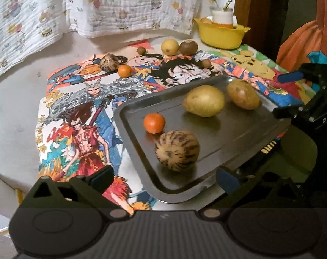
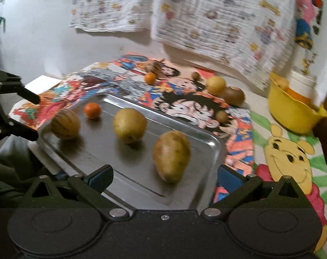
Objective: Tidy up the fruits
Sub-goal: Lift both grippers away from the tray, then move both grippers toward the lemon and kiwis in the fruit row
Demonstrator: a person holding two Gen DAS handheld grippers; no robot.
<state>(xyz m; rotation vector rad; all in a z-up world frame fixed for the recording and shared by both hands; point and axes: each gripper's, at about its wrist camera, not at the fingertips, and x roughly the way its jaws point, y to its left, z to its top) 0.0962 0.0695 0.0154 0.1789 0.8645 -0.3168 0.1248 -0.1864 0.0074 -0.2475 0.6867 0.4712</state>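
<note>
Spread left tool [image 1: 165, 179] and right tool [image 2: 164, 178] flanking fruit-laden tray [image 1: 239, 138].

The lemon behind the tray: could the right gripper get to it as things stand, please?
Probably yes. The right gripper is open and empty, and the lemon lies uncovered on the mat beyond the tray. It would need to reach over the tray; a brown fruit touching the lemon crowds one side.

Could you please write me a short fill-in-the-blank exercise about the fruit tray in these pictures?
1. The metal tray holds ___ pieces of produce.
2. The small round fruit on the tray is coloured ___.
3. The bowl beside the wall is coloured ___.

Missing words: four; orange; yellow.
</note>
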